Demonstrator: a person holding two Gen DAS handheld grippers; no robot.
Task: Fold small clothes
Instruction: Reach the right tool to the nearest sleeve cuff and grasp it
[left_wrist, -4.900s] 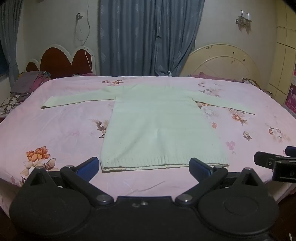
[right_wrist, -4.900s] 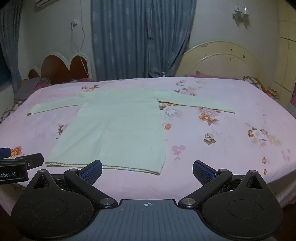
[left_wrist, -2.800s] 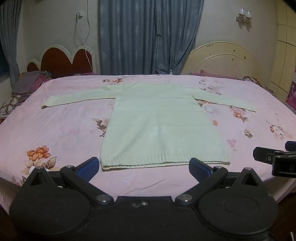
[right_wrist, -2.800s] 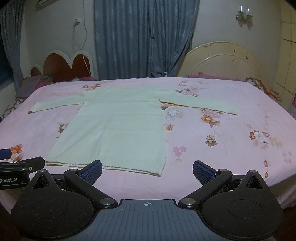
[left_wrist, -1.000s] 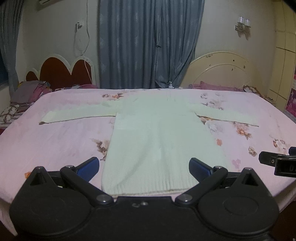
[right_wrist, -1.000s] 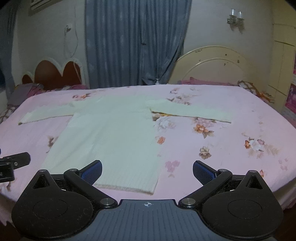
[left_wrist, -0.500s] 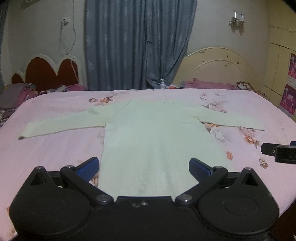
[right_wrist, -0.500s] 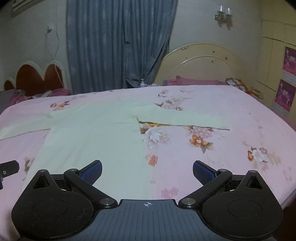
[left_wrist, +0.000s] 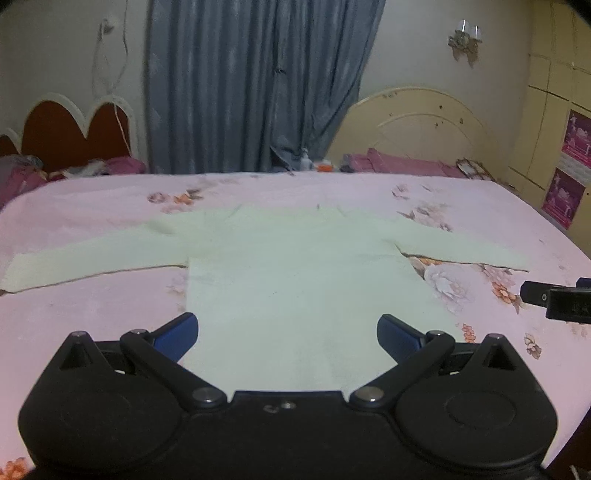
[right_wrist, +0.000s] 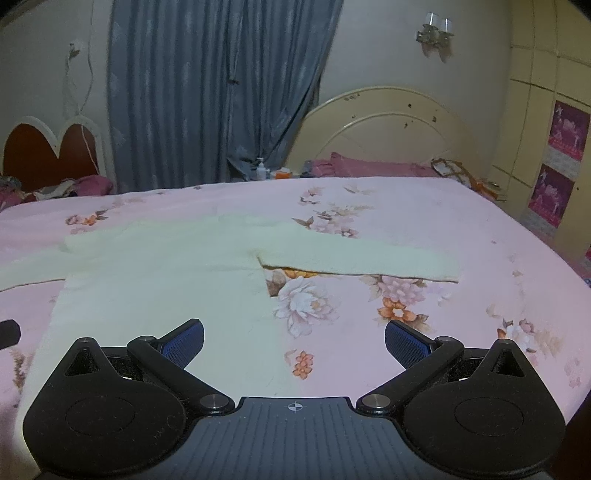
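A pale green long-sleeved sweater (left_wrist: 291, 277) lies flat on the pink flowered bedsheet (left_wrist: 92, 306), both sleeves spread out sideways. My left gripper (left_wrist: 287, 334) hovers open over the sweater's lower body, nothing between its blue pads. In the right wrist view the sweater (right_wrist: 166, 280) fills the left half, and its right sleeve (right_wrist: 362, 260) stretches toward the right. My right gripper (right_wrist: 293, 341) is open above the sheet by the sweater's right side edge. The right gripper's tip (left_wrist: 554, 297) shows at the left view's right edge.
The bed's pink sheet (right_wrist: 461, 314) reaches far right and left of the sweater. A cream headboard (left_wrist: 417, 129) and a red heart-shaped headboard (left_wrist: 70, 136) stand behind, with grey-blue curtains (left_wrist: 255, 85). Pillows and small bottles (right_wrist: 262, 168) sit beyond the far edge.
Both grippers have moved forward over the bed; the sweater's hem has passed out of sight under them, and the sleeves and shoulders look nearer. Both stay open.
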